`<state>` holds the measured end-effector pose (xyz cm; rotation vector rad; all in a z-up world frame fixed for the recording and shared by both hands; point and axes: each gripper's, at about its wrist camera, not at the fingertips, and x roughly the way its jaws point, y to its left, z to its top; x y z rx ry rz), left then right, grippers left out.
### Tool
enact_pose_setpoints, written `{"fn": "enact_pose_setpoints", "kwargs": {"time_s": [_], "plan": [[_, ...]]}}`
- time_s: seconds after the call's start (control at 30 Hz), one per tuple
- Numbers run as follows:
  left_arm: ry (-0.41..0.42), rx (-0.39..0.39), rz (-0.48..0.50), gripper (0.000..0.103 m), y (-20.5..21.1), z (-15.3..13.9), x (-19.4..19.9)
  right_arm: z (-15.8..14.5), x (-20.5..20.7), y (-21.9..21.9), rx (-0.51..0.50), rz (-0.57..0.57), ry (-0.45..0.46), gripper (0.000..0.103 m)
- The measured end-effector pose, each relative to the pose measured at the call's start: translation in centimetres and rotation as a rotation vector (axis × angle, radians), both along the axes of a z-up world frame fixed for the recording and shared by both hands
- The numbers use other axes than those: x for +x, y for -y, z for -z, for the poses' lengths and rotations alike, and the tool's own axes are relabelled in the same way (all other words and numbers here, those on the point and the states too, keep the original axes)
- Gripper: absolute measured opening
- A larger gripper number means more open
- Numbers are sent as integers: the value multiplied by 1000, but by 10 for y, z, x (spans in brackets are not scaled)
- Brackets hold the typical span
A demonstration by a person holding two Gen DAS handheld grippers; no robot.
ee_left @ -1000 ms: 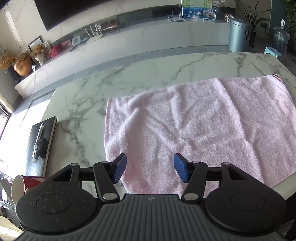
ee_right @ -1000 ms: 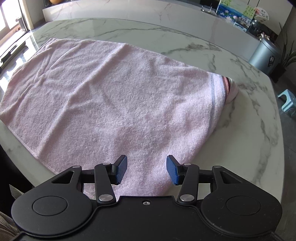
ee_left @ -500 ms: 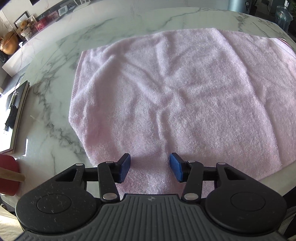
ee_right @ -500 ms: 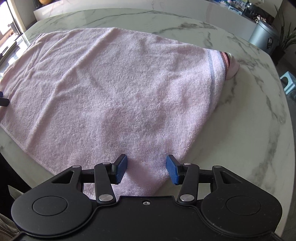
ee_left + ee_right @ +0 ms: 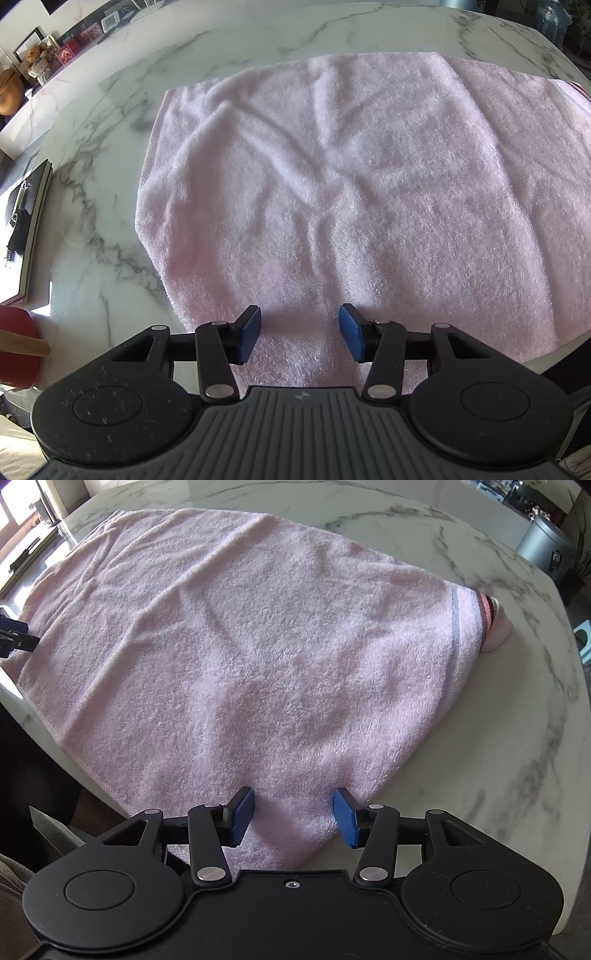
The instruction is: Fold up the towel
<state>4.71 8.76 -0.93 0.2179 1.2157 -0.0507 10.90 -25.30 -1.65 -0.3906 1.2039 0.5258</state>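
Your pink towel (image 5: 351, 192) lies spread across the marble table (image 5: 103, 229), lightly creased, with its near edge reaching the table's near rim. In the right wrist view the towel (image 5: 258, 657) shows a striped band (image 5: 476, 624) at its far right end, where a bit of cloth is bunched up just past the stripes.

Your left gripper (image 5: 299, 336) sits low over the towel's near edge, close to its left corner, with the blue pads (image 5: 248, 334) spread wide and cloth showing between them. Nothing is pinched; whether the pads touch the cloth, you cannot tell.

Your right gripper (image 5: 293, 821) is likewise spread wide over the near right corner of the towel, with the corner lying between the pads (image 5: 345, 823) but not clamped.

Off to the left in the left wrist view, a dark book (image 5: 27, 229) lies at the table's edge, and a red cup (image 5: 16, 347) sits nearer you. A grey bin (image 5: 543, 546) stands beyond the table in the right wrist view.
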Motion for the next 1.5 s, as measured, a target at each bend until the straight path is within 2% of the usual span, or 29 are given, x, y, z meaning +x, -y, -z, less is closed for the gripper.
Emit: {"fn": "enact_pose_setpoints", "kwargs": {"time_s": [0.23, 0.37, 0.6, 0.83, 1.07, 1.2, 1.3, 1.4, 1.43, 1.5], "plan": [[28, 8, 23, 46, 0, -12, 3, -8, 16, -4, 25, -25, 3, 47], [55, 50, 5, 46, -1, -18, 19, -6, 26, -11, 31, -42, 11, 47], [6, 30, 39, 46, 13, -3, 26, -3, 43, -21, 41, -71, 25, 47], [8, 32, 49, 45, 17, 1, 23, 4, 38, -26, 28, -90, 27, 48], [6, 16, 108, 41, 27, 2, 17, 2, 30, -38, 18, -147, 14, 48], [1, 6, 83, 43, 22, 2, 18, 0, 34, -35, 32, -146, 6, 48], [29, 24, 59, 43, 24, -6, 16, -3, 39, -30, 43, -129, -1, 47], [35, -38, 35, 46, 28, -20, 15, -8, 41, -25, 49, -112, 12, 47], [24, -73, 19, 50, 31, -25, 15, -8, 41, -25, 44, -112, 14, 47], [6, -131, -1, 50, 37, -32, 17, -5, 39, -26, 28, -118, 14, 47]]}}
